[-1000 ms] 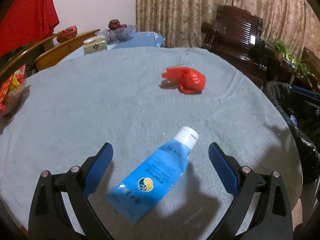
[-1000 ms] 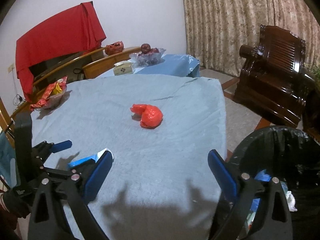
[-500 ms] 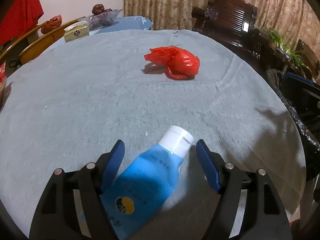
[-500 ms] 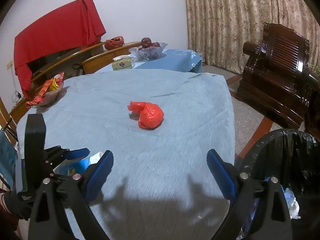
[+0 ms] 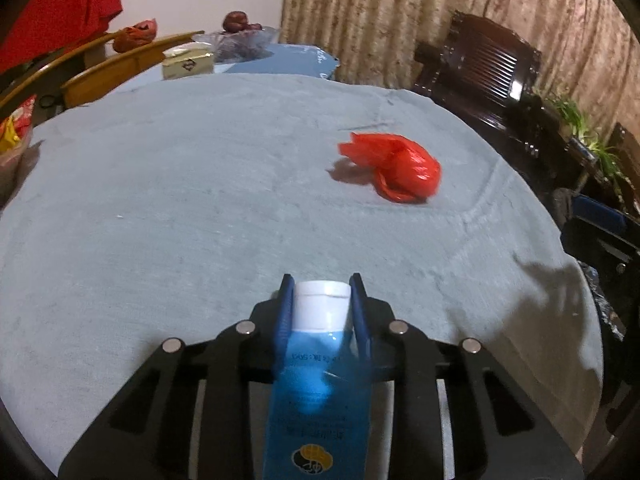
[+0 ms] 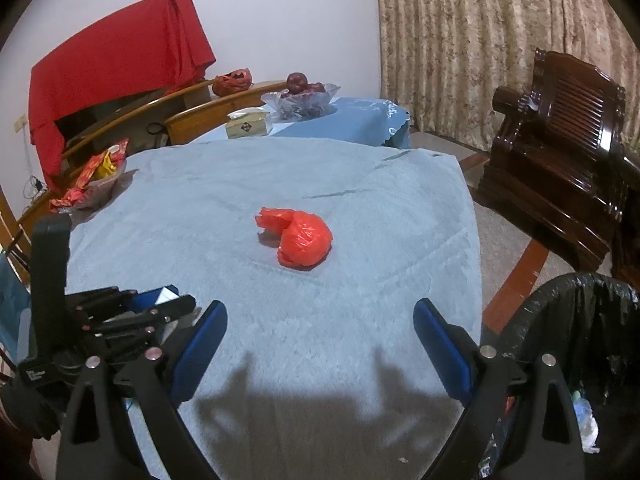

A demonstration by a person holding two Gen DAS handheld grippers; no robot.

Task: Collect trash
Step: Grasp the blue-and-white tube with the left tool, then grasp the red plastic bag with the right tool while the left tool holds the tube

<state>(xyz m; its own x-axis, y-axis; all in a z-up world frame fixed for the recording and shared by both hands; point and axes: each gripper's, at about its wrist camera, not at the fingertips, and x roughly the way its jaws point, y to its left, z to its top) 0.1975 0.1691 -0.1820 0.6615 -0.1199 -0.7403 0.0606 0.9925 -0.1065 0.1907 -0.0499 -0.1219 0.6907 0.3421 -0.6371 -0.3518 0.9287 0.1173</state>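
The left gripper (image 5: 321, 289) is clamped on the white cap end of the blue tube (image 5: 318, 400), whose lower end runs out of the picture, with small print too blurred to read. The right gripper (image 6: 320, 336) hangs spread wide over the grey tablecloth (image 6: 360, 184), gripping nothing. The red plastic bag (image 6: 302, 237) lies mid-table, and the black-lined bin (image 6: 576, 320) by the table's edge is partly cut off.

On my grey-clothed table (image 6: 320, 340): one blue tube (image 5: 318, 392), one red plastic bag (image 6: 300, 238), one snack packet pile (image 6: 90, 178). Beyond its far edge: one tissue box (image 6: 246, 125), one fruit bowl (image 6: 300, 98). Beside it: one black-lined trash bin (image 6: 580, 340), one dark wooden armchair (image 6: 560, 152).
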